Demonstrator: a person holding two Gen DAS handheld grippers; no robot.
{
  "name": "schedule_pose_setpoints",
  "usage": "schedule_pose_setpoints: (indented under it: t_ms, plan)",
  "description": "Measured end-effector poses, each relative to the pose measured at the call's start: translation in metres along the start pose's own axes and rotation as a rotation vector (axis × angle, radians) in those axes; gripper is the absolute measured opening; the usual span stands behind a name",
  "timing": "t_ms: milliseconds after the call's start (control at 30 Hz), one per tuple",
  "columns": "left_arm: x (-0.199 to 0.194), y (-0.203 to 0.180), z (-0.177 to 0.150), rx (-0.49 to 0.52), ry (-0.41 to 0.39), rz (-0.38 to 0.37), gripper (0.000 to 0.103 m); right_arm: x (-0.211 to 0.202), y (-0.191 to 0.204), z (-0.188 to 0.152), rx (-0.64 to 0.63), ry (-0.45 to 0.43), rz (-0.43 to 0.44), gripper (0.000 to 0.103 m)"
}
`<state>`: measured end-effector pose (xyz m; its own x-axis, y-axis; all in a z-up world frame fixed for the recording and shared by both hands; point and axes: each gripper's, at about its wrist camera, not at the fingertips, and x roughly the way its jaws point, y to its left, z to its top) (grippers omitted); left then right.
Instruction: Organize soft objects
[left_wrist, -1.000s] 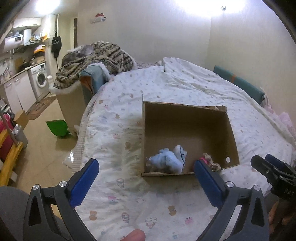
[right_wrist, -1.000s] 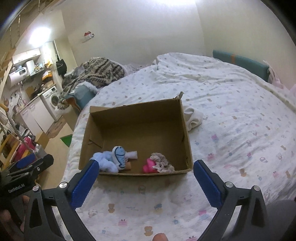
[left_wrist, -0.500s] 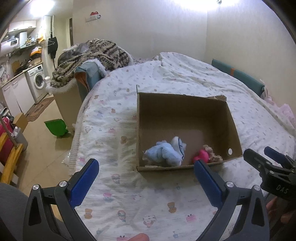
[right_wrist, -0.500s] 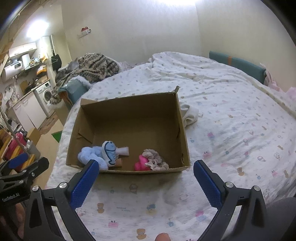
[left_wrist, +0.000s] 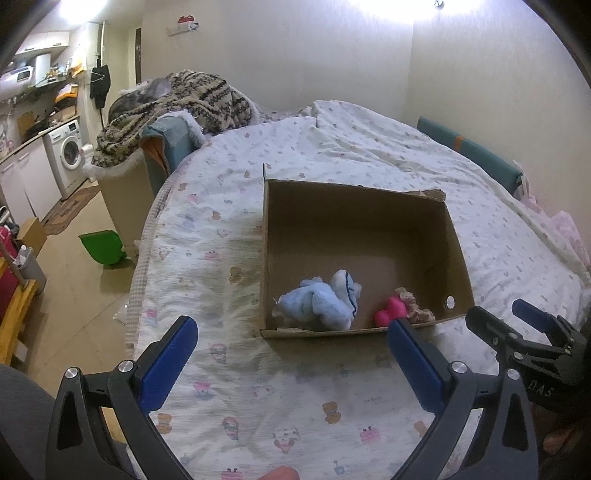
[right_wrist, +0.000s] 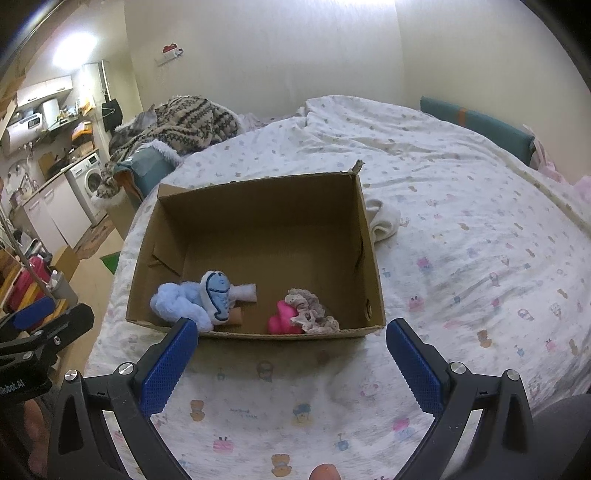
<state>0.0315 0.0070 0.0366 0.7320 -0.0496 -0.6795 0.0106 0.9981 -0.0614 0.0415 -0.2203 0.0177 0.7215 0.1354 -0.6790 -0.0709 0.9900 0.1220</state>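
A white cloth (right_wrist: 384, 221) lies partly hidden behind the cardboard box (right_wrist: 364, 236) on the bed (right_wrist: 480, 221). The box holds a blue plush toy (right_wrist: 201, 301), a pink item (right_wrist: 282, 319) and a beige scrunchie (right_wrist: 310, 312). Left gripper (left_wrist: 291, 354) and right gripper (right_wrist: 291, 354): fingers spread, empty.

- The left gripper (left_wrist: 291, 332) hovers at the near side, its blue-padded jaws spread wide and empty.
- The right gripper (right_wrist: 291, 332) hovers level beside it, to the right, jaws equally wide, gripping nothing.
- Both point toward the far side.
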Motion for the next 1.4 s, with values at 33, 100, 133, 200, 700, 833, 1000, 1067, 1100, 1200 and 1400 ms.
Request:
schedule_pose_setpoints:
  t_ms: [33, 100, 133, 200, 700, 833, 1000, 1067, 1100, 1200, 1400]
  plan:
    - [0.0, 0.0, 0.0, 0.0, -0.001, -0.001, 0.102, 0.001, -0.001, 0.0, 0.002, 0.0, 0.0, 0.103]
    - [0.0, 0.0, 0.0, -0.001, -0.001, 0.001, 0.102, 0.001, -0.001, 0.0, 0.002, 0.002, -0.002, 0.103]
    - [0.0, 0.0, 0.0, -0.002, 0.0, 0.0, 0.102, 0.001, -0.001, 0.0, 0.003, 0.003, -0.002, 0.103]
    - [0.0, 0.0, 0.0, -0.001, 0.003, 0.001, 0.102, 0.001, -0.002, 0.0, 0.005, 0.005, -0.003, 0.103]
    - [0.001, 0.001, 0.0, -0.013, 0.011, 0.01, 0.102, 0.001, -0.005, 0.0, 0.015, 0.003, -0.006, 0.103]
    - [0.004, 0.002, -0.001, -0.022, 0.019, 0.007, 0.102, -0.001, -0.011, 0.0, 0.035, -0.009, -0.012, 0.103]
    - [0.005, 0.001, -0.001, -0.012, 0.023, 0.005, 0.102, -0.001, -0.011, 0.001, 0.044, -0.001, -0.011, 0.103]
    - [0.005, 0.0, -0.001, -0.011, 0.025, 0.003, 0.102, -0.002, -0.011, 0.001, 0.043, -0.003, -0.012, 0.103]
    - [0.006, 0.0, -0.001, -0.012, 0.027, 0.002, 0.102, -0.001, -0.011, 0.001, 0.044, -0.001, -0.011, 0.103]
    - [0.007, 0.001, -0.001, -0.013, 0.033, 0.003, 0.102, -0.001, -0.011, 0.0, 0.046, 0.003, -0.011, 0.103]
    - [0.008, 0.003, -0.001, -0.022, 0.038, -0.001, 0.102, -0.001, -0.011, 0.001, 0.046, 0.003, -0.011, 0.103]
